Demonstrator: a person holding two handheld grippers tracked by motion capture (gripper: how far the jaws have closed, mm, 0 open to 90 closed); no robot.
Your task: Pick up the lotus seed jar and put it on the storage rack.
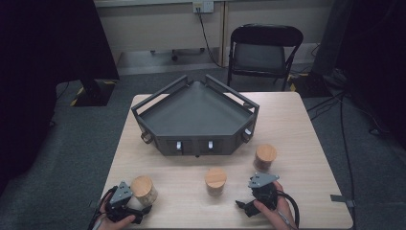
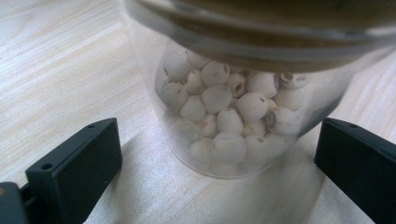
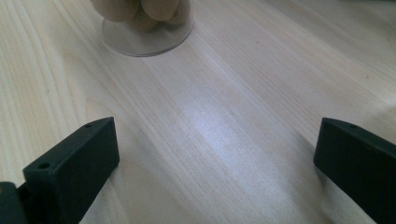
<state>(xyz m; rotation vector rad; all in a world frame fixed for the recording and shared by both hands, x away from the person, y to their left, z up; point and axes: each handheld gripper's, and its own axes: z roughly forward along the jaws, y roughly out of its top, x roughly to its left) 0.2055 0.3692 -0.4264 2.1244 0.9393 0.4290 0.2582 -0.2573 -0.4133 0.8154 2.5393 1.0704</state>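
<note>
The left gripper is standing at the tabletop's near left corner, jaws wide, with the jar of pale seeds just ahead between them, untouched. Ease forward, closing below the wooden lid. The right gripper is waiting with its jaws spread wide too.

A dark grey angular tray sat toward the table's far edge, and a black folding chair stood beyond it on the floor.
</note>
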